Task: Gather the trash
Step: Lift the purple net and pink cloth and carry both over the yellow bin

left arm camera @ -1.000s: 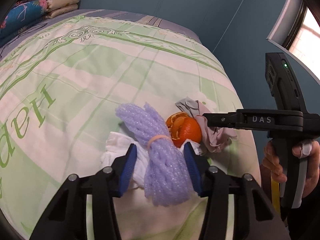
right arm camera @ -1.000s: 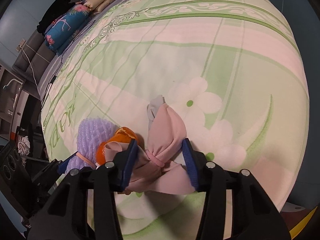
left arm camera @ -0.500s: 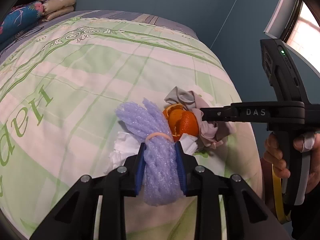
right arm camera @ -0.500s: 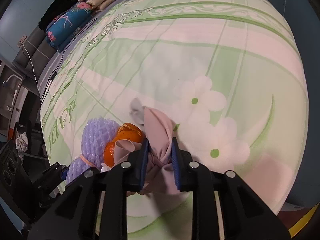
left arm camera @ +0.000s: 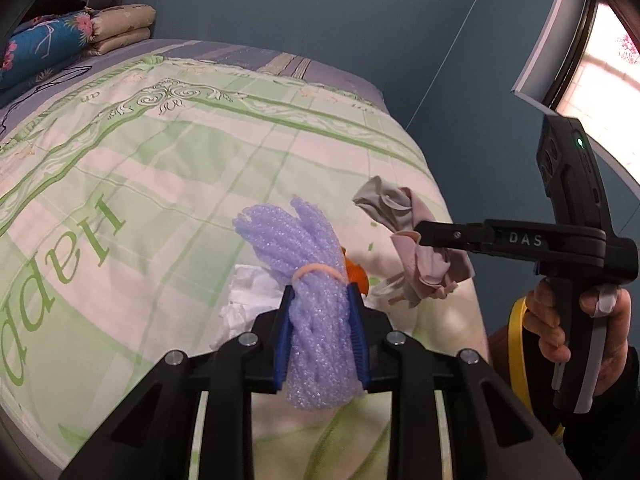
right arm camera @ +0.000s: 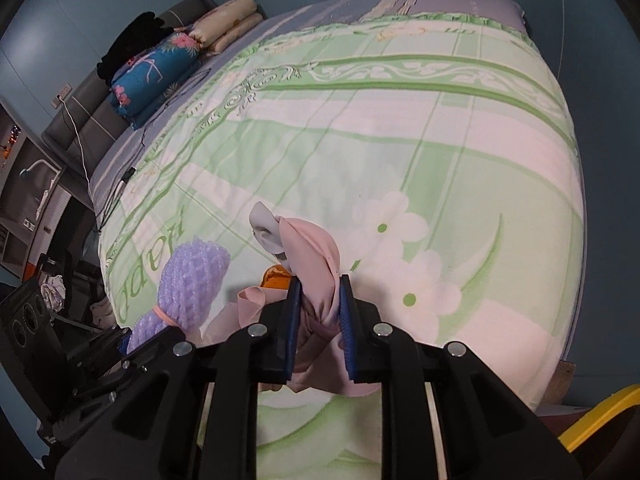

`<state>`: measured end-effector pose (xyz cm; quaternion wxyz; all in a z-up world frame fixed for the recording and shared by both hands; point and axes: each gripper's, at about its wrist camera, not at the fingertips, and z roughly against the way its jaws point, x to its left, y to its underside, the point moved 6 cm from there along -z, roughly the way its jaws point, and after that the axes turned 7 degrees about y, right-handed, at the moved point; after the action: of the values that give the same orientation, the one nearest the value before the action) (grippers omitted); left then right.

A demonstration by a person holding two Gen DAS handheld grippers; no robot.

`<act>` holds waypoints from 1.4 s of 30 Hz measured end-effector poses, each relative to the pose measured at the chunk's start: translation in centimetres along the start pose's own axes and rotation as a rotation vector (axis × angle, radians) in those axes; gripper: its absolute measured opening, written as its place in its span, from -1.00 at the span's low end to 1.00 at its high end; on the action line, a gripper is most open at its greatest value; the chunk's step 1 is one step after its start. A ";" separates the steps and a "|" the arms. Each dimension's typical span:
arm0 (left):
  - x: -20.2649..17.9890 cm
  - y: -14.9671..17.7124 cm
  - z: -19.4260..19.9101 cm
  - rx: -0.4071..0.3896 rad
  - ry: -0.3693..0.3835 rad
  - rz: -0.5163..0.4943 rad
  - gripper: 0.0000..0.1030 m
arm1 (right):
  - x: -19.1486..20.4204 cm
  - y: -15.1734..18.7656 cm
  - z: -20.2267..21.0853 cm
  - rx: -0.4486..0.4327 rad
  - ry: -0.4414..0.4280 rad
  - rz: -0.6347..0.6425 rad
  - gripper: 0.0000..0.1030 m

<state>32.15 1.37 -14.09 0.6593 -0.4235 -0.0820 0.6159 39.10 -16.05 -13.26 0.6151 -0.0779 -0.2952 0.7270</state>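
Note:
My left gripper (left arm camera: 320, 300) is shut on a purple foam net bundle (left arm camera: 308, 280) tied with a rubber band, held above the bed; the bundle also shows in the right wrist view (right arm camera: 192, 280). My right gripper (right arm camera: 319, 284) is shut on a knotted pink and grey cloth bundle (right arm camera: 312, 256), lifted off the bed; it also shows in the left wrist view (left arm camera: 412, 240). An orange peel (left arm camera: 356, 276) and a white crumpled tissue (left arm camera: 252, 292) lie on the green and white bedspread (left arm camera: 160, 184) under the grippers. The peel shows in the right wrist view (right arm camera: 276, 276).
Folded pillows and a blue flowered cushion (right arm camera: 156, 76) lie at the bed's head. A cable (right arm camera: 116, 188) runs along the bed's left edge. A yellow object (right arm camera: 596, 416) sits beyond the bed's near right corner. Blue walls surround the bed, with a window (left arm camera: 600, 60) at right.
Both grippers closed on their bundles and lifted them off the bed. The peel and tissue stayed on the bedspread.

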 end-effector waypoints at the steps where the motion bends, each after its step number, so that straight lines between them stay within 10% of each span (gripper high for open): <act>1: -0.1 -0.1 0.5 -0.010 0.002 0.003 -0.53 | -0.1 0.1 0.9 -0.015 -0.002 0.000 -0.67; 42: -6.6 -3.0 14.1 -0.243 -0.011 -0.072 -0.53 | -5.4 5.7 20.0 -0.306 -0.037 -0.027 -0.67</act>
<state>24.01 2.30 -0.52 0.6242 -0.4938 -0.1748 0.5796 26.02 -28.17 -1.36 0.6002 -0.1535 -0.4149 0.6664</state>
